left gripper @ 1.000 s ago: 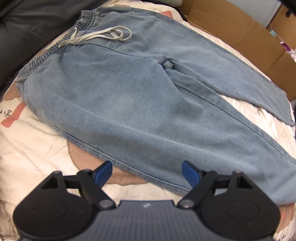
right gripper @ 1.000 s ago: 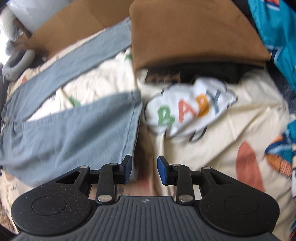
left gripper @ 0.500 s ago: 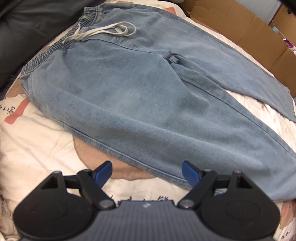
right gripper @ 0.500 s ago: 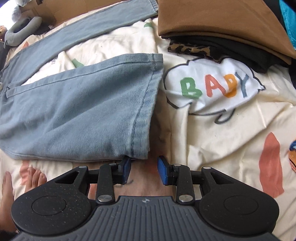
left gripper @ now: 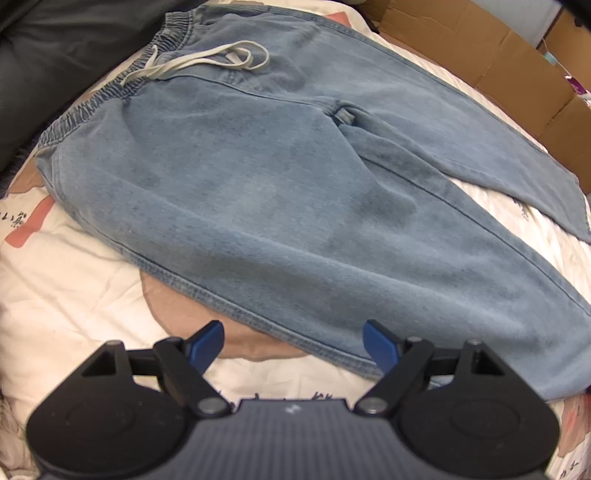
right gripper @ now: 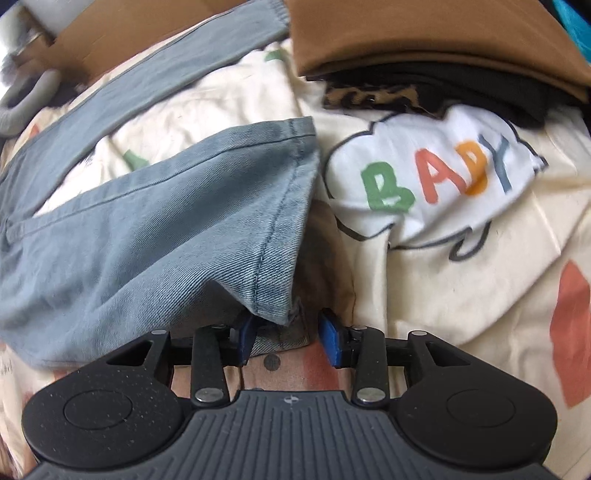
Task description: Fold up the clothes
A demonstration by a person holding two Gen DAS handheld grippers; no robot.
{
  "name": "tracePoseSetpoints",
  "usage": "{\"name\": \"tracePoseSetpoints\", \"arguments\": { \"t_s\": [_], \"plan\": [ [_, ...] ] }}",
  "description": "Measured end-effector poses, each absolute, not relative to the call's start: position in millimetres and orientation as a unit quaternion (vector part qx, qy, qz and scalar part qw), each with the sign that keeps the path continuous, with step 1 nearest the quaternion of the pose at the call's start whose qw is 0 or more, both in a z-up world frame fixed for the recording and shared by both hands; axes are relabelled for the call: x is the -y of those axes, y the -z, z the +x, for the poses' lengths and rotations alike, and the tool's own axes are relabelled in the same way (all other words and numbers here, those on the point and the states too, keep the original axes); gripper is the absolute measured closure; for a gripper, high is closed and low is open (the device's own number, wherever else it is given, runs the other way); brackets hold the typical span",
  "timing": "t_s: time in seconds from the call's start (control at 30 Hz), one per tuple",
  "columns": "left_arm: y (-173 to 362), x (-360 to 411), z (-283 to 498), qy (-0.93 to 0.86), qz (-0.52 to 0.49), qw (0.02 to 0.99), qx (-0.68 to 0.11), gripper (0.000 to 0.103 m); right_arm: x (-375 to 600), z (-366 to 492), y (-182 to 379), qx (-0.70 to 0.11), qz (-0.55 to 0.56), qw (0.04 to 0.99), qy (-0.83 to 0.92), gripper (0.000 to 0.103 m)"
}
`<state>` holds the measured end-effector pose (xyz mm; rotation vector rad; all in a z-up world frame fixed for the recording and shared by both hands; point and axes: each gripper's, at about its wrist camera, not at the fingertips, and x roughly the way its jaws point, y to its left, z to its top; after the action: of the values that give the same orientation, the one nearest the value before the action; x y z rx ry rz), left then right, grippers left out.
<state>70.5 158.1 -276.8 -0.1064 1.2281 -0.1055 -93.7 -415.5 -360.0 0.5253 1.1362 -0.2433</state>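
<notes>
Light blue jeans lie spread flat on a cream printed quilt, with the elastic waistband and white drawstring at the far left. My left gripper hovers open just short of the near side seam, nothing between its fingers. In the right wrist view, the near leg ends in a stitched hem. Its lower corner is lifted slightly and reaches in between the jaws of my right gripper. Those jaws are opening; the right pad stands clear of the cloth. The far leg runs along the back.
A folded stack with a brown garment on top, black and leopard-print cloth beneath, sits beyond the hem. Flattened cardboard borders the far side of the bed. Dark fabric lies past the waistband. A "BABY" cloud print marks the quilt.
My right gripper has dropped toward the near leg's hem corner and its jaws have widened, so the corner now lies between them. The left gripper stays put.
</notes>
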Motion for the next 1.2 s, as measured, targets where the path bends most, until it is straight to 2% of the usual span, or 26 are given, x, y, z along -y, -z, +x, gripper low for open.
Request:
{"name": "tracePoseSetpoints", "arguments": {
  "t_s": [0.1, 0.2, 0.3, 0.37, 0.63, 0.77, 0.87, 1.1, 1.13, 1.2],
  "plan": [
    [279, -157, 71, 0.049, -0.055, 0.814, -0.576, 0.019, 409, -99, 361, -0.527, 0.254, 0.800, 0.130, 0.060],
    [281, -156, 70, 0.051, -0.057, 0.814, -0.577, 0.019, 405, -105, 361, -0.532, 0.251, 0.799, 0.129, 0.080],
    [282, -157, 69, 0.051, -0.059, 0.814, -0.576, 0.019, 407, -112, 358, -0.538, 0.259, 0.793, 0.125, 0.085],
    [282, -159, 68, 0.049, -0.062, 0.814, -0.576, 0.019, 408, -118, 353, -0.537, 0.261, 0.793, 0.122, 0.098],
    [284, -164, 64, 0.046, -0.067, 0.812, -0.578, 0.019, 403, -134, 335, -0.527, 0.271, 0.798, 0.109, 0.098],
    [283, -164, 63, 0.045, -0.066, 0.812, -0.579, 0.019, 403, -131, 341, -0.530, 0.279, 0.792, 0.118, 0.093],
    [283, -166, 63, 0.042, -0.067, 0.812, -0.579, 0.019, 405, -127, 348, -0.530, 0.287, 0.787, 0.129, 0.057],
    [286, -167, 62, 0.040, -0.066, 0.810, -0.582, 0.019, 409, -122, 359, -0.515, 0.328, 0.780, 0.137, 0.057],
    [286, -166, 62, 0.041, -0.066, 0.809, -0.582, 0.019, 410, -121, 360, -0.512, 0.332, 0.780, 0.138, 0.059],
    [287, -164, 63, 0.042, -0.067, 0.809, -0.582, 0.019, 411, -120, 361, -0.511, 0.338, 0.778, 0.141, 0.076]
  ]
}}
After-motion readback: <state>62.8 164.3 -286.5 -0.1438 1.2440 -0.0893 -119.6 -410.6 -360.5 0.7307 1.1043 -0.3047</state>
